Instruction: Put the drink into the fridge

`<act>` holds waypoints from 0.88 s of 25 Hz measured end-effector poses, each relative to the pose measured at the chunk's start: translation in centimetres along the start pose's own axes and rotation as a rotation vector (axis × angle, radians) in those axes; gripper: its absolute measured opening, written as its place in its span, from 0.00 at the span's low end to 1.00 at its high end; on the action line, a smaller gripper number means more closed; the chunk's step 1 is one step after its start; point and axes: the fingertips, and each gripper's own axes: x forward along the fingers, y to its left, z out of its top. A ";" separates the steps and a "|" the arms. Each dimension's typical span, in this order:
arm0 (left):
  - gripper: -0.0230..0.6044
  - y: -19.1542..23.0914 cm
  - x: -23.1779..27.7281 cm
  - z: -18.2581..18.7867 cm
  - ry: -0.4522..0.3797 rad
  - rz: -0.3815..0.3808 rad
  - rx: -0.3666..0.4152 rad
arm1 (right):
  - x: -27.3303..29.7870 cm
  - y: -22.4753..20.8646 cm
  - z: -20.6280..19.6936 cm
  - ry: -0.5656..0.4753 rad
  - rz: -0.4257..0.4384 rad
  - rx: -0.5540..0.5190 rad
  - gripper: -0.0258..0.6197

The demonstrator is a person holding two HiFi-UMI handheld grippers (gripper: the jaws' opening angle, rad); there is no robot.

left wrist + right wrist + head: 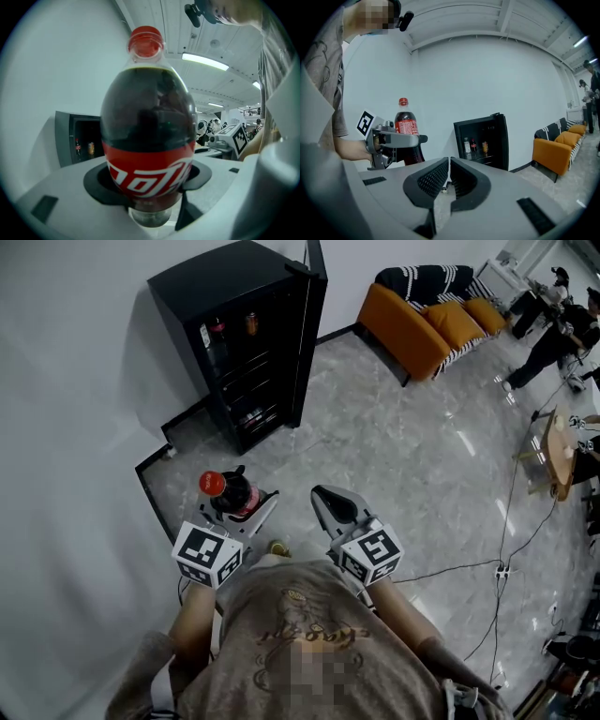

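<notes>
Left gripper [242, 509] clamped on cola bottle [228, 489], its lower part hidden; right gripper [330, 499] jaws pressed together, empty; fridge [246, 343] shelves, upper left, too dark.

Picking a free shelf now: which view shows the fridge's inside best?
Right gripper view: the fridge faces it, with the drinks inside visible. Head view looks down steeply; left gripper view shows only part of it beside the bottle.

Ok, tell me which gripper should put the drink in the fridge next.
Left. The left gripper clamps the cola bottle; the right gripper is shut and empty. The fridge stands open ahead.
</notes>
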 end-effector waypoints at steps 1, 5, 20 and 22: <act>0.54 0.4 0.3 0.0 0.003 -0.001 -0.002 | 0.3 -0.2 0.1 0.003 -0.003 0.002 0.08; 0.54 1.4 1.3 0.1 0.006 -0.008 -0.011 | 1.6 -1.0 0.5 0.009 -0.006 0.003 0.08; 0.53 6.8 9.1 2.5 0.001 -0.008 -0.016 | 8.8 -7.9 3.2 0.016 0.031 -0.002 0.08; 0.53 7.8 10.4 2.9 0.003 -0.007 -0.019 | 10.0 -9.2 3.7 0.018 0.041 0.000 0.08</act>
